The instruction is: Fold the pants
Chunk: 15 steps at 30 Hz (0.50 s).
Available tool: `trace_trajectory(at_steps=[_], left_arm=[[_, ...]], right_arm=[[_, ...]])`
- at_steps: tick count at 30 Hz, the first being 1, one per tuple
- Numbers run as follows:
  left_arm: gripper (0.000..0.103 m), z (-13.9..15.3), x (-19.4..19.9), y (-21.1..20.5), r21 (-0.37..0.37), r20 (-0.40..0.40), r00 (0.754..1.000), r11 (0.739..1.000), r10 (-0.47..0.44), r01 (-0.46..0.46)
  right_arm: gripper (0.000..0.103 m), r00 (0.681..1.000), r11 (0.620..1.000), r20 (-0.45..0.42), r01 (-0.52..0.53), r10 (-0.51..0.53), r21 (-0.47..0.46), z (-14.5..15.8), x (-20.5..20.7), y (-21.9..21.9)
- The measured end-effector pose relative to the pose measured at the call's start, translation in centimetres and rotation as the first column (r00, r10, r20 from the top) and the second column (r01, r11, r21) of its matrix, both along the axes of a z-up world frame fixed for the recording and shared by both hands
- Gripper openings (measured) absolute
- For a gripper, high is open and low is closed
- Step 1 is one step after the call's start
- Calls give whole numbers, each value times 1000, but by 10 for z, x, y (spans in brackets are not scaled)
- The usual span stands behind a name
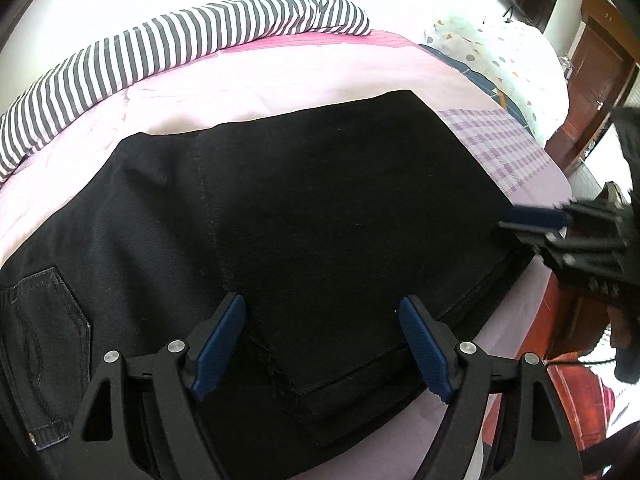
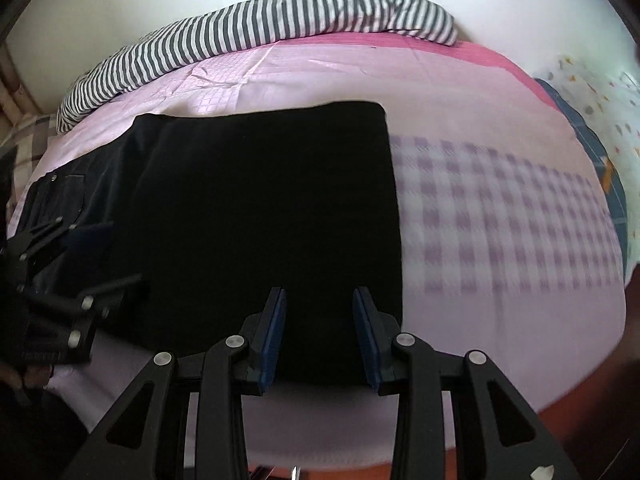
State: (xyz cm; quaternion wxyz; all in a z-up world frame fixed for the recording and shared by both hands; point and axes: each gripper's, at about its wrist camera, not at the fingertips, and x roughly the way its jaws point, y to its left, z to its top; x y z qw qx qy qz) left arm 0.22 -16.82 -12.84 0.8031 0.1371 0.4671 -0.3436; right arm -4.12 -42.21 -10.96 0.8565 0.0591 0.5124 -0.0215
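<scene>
Left wrist view: both grippers, left gripper (image 1: 320, 344) and right gripper (image 2: 320, 336), hover with jaws released over black pants (image 1: 320, 200) folded at the bed's (image 2: 500, 280) near edge, seemingly ready for another fold.

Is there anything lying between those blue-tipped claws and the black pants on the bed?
Nothing visible. The left gripper and right gripper both hover open directly over the black pants, with only bare dark fabric in front of their pads.
</scene>
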Motion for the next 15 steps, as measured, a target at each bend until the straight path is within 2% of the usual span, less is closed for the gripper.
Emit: trace_trajectory(at_steps=[4,9,12,15], left_arm=[[80,0,1,3,-7,-10,1000,1000,9,-9],[80,9,4,23,-52,-38,998,997,55,-56],[80,19,6,47,-94,-62,993,990,104,-109],[80,33,9,89,-143,-65,981,971,184,-191]], right_arm=[[34,1000,1000,-3,26,-26,7,-7,-1,0],[35,999,999,-29,12,-14,-52,-7,9,7],[35,999,999,-40,19,-21,-44,-7,11,6],[35,999,999,-42,22,-24,-49,-7,11,5]])
